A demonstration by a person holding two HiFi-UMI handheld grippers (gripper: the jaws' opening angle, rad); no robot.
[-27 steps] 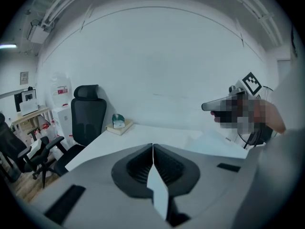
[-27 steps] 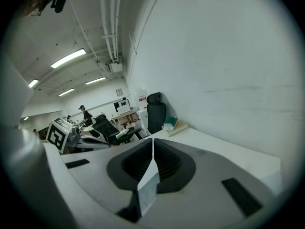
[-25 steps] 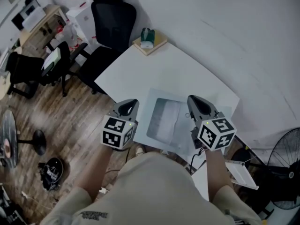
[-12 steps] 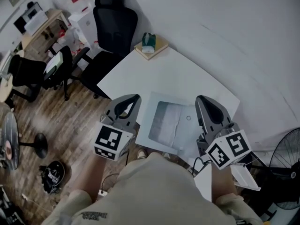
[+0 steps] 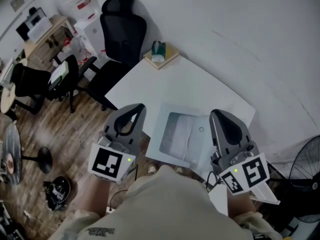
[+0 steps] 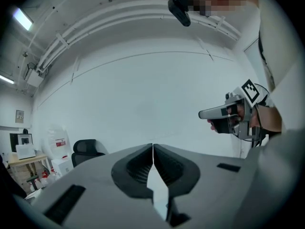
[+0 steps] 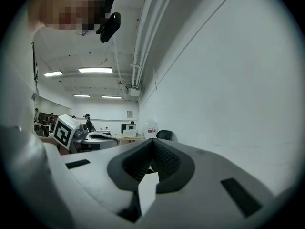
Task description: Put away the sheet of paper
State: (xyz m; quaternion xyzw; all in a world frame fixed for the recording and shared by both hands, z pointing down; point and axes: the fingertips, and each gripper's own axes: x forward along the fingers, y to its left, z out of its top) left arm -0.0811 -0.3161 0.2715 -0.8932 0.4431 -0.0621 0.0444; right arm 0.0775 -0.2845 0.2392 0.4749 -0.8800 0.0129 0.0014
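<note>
1. Table (image 5: 165, 81): smooth matte white top with an angular outline, standing over a brown wood-plank floor (image 5: 60, 129)
2. Sheet of paper (image 5: 176, 131): a pale grey rectangle, faintly mottled on its left half and smoother on the right. It lies flat inside a thin, pale blue-white folder (image 5: 156, 134) at the near edge of the table. Whether that holder is a soft sleeve or a shallow tray, cannot tell
3. Orientation: the folder sits square to the table's edges and so askew in the head view. Its long side seems to run across, from the left gripper's side to the right's, dipping a little rightward. The right end is hidden behind the right gripper
4. Left gripper (image 5: 136, 109): grey moulded plastic with ribbed black pads. In its own view the jaws meet along a hairline seam with nothing between them. It is held in the air just left of the folder
5. Right gripper (image 5: 223, 116): same build, jaws pressed together and empty, raised over the folder's right part
6. Far corner of the table: a small square wooden board (image 5: 170, 54), with a black padded office chair (image 5: 122, 29) behind it
</note>
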